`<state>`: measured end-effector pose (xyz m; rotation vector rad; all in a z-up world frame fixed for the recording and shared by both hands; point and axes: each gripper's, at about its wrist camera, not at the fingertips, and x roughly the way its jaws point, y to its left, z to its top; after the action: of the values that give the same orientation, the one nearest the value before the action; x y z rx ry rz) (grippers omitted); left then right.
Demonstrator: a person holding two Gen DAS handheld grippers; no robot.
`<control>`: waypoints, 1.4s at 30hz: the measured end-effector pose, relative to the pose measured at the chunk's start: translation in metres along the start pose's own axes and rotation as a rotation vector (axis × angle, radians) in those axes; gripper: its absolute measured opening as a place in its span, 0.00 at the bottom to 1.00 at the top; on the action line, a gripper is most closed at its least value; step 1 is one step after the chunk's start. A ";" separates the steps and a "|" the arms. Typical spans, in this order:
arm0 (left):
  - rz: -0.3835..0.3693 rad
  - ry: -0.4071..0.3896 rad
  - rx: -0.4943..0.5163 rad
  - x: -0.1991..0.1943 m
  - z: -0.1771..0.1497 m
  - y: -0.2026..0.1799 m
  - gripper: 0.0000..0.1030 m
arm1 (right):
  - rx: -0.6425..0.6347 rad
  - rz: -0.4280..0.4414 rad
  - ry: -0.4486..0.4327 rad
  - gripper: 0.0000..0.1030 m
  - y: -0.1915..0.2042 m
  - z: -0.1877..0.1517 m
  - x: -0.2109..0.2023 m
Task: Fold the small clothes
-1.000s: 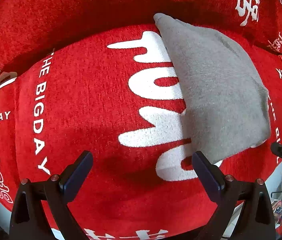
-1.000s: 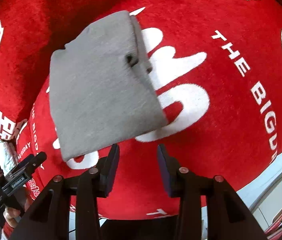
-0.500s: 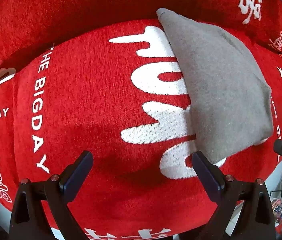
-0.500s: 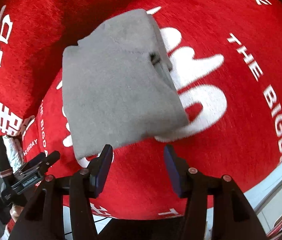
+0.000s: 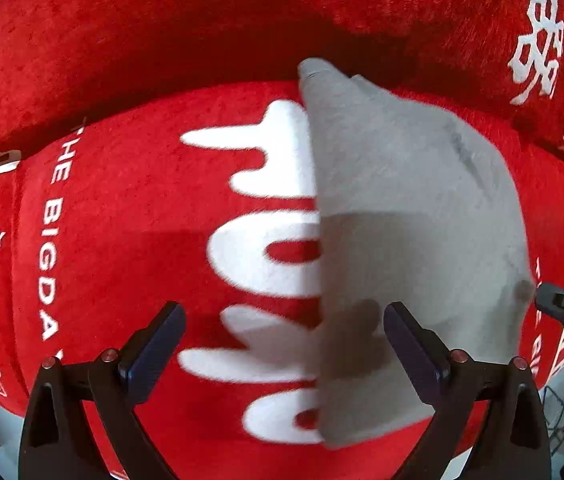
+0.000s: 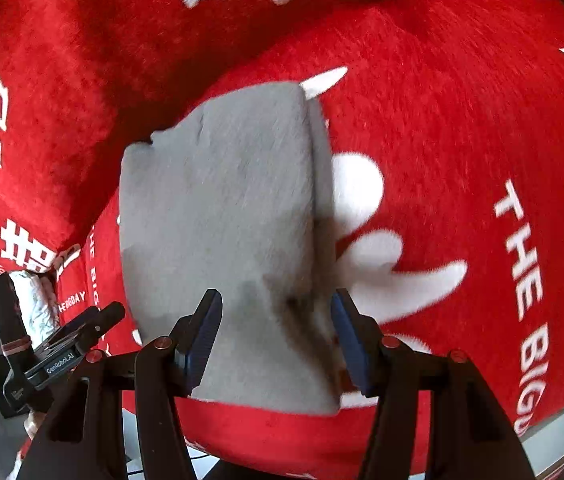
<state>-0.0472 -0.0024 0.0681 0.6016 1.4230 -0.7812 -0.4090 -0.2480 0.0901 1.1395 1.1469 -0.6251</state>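
Folded grey cloth (image 6: 218, 216) lies under both parted, empty grippers: left gripper (image 5: 283, 354), right gripper (image 6: 276, 334).

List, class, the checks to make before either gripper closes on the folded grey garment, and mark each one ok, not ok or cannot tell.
1. Grey garment lies folded on the red blanket: ok.
2. Right gripper open, jaws just widened, nothing pinched: ok.
3. Right gripper lined up over the garment's near edge: ok.
4. Left gripper open: ok.
5. Left gripper centred on the garment: not ok, it straddles its side edge.
6. Fingers touching cloth: cannot tell.
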 end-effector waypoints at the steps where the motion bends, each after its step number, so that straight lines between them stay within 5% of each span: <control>1: -0.002 0.002 -0.002 0.001 0.003 -0.003 0.97 | 0.005 0.006 0.004 0.59 -0.003 0.004 0.001; 20: 0.009 0.031 -0.022 0.019 0.031 -0.030 0.97 | 0.048 0.104 0.065 0.77 -0.041 0.035 0.019; 27: -0.187 0.040 -0.086 0.020 0.047 -0.015 0.97 | 0.067 0.204 0.060 0.77 -0.055 0.042 0.020; 31: -0.181 0.061 -0.100 0.033 0.054 -0.005 0.97 | 0.067 0.309 0.126 0.77 -0.063 0.045 0.033; 37: -0.335 0.124 -0.104 0.063 0.066 -0.009 0.97 | 0.032 0.434 0.184 0.78 -0.061 0.047 0.051; 42: -0.383 0.134 -0.067 0.072 0.067 -0.033 0.97 | -0.041 0.485 0.213 0.79 -0.032 0.049 0.068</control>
<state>-0.0320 -0.0834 0.0048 0.3367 1.7085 -1.0031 -0.3947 -0.2946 0.0146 1.4105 1.0017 -0.1074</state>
